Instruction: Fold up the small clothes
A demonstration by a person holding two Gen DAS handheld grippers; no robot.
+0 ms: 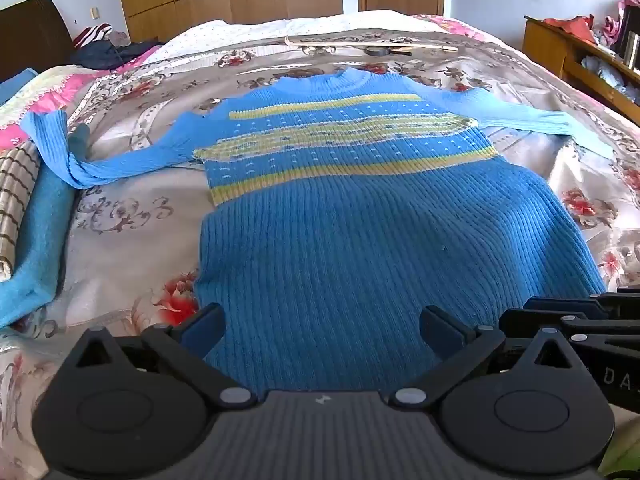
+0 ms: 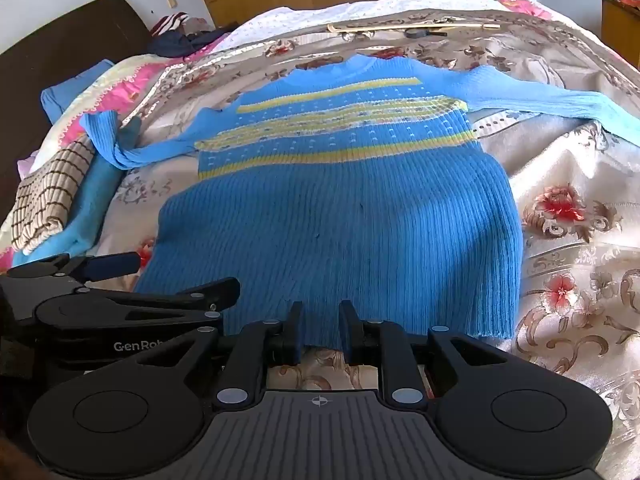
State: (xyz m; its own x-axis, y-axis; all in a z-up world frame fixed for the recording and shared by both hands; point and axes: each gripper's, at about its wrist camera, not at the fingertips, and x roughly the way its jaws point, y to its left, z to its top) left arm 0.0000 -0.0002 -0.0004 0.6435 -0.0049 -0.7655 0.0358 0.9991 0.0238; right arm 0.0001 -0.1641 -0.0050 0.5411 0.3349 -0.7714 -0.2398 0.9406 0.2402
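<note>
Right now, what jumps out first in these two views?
A blue ribbed sweater with yellow stripes lies flat and face up on the floral bedspread, sleeves spread to both sides. The left gripper stands wide open over its hem, the right gripper sits narrow at the hem edge beside it. Folded clothes are stacked at the left of the bed.

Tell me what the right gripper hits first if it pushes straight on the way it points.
Most likely the hem of the blue sweater: the right gripper points down at it, jaws narrowly apart at that edge. How near is unclear.
</note>
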